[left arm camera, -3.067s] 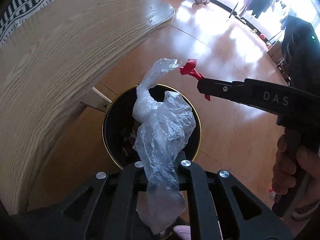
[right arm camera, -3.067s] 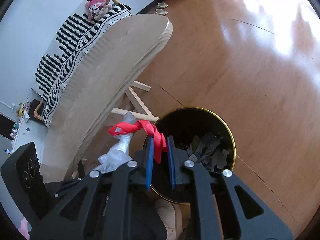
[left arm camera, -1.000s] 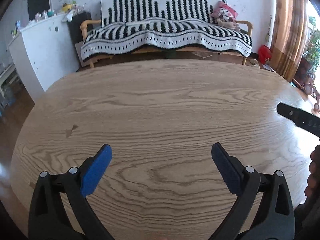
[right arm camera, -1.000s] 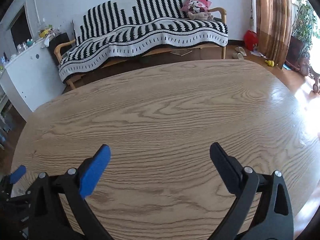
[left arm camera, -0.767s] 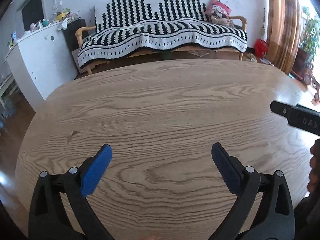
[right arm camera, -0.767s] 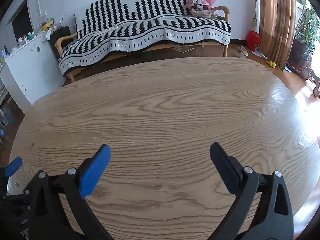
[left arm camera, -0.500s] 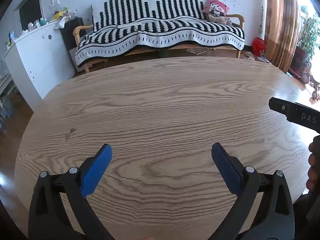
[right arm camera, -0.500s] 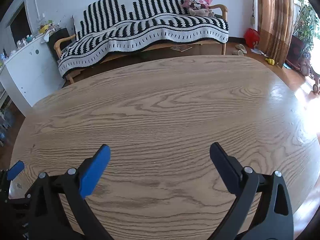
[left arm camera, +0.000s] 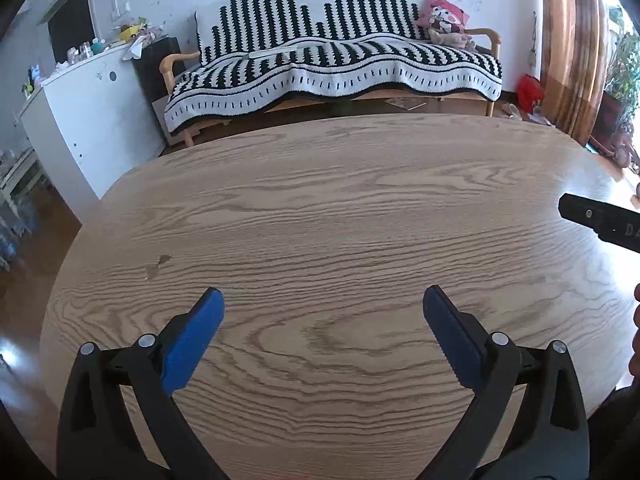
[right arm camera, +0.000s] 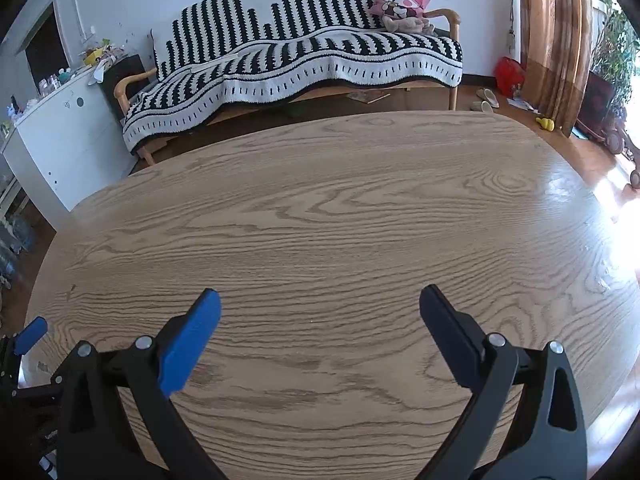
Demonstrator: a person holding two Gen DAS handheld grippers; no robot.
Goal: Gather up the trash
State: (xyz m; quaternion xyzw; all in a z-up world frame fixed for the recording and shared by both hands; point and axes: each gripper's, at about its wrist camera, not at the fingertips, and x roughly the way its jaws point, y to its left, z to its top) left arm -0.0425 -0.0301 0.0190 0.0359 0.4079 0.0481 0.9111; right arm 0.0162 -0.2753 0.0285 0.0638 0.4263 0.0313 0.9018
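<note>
Both claws spread wide, empty: left gripper (left arm camera: pixel 322 312), right gripper (right arm camera: pixel 320 312), over the table (left arm camera: pixel 320 208). No trash visible on it or anywhere in view. Judged done; best just to scan the edges before stopping.

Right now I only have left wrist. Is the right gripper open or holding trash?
Observer: The right gripper is open, with nothing held.
Operator: Any trash on the table's right end?
Observer: None visible. The wooden table shows only bare grain and sun glare there.
Operator: And the floor past it?
Observer: A small yellow object lies on the floor by the curtain. I cannot tell if it is trash.
</note>
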